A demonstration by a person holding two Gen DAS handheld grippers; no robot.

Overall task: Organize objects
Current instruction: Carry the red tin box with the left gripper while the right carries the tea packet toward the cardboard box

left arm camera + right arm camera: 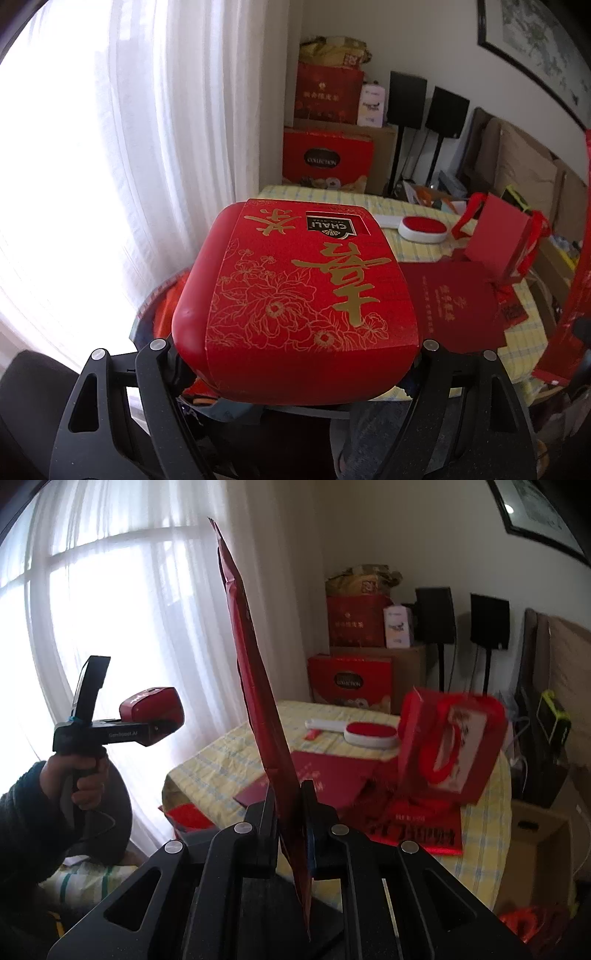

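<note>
A red tea box (pixel 295 295) with gold flowers and characters fills the left wrist view. My left gripper (pixel 295 350) is shut on it, one finger on each side, jaws wide. The right wrist view shows that same box (pixel 151 707) held up by the window in a person's hand (pixel 86 779). My right gripper (pixel 290 794) is shut on a thin flat red packet (pixel 255 686) that stands on edge, rising up and to the left. The packet (pixel 578 266) also shows at the right edge of the left wrist view.
A round table with a yellow checked cloth (pixel 221 753) carries a white lint brush with a red pad (pixel 369 733), a dark red folder (pixel 325 775), a red gift bag (pixel 450 746) and red printed sheets (pixel 417 823). Gift boxes (pixel 351 679) and two speakers on stands (pixel 434 614) stand behind.
</note>
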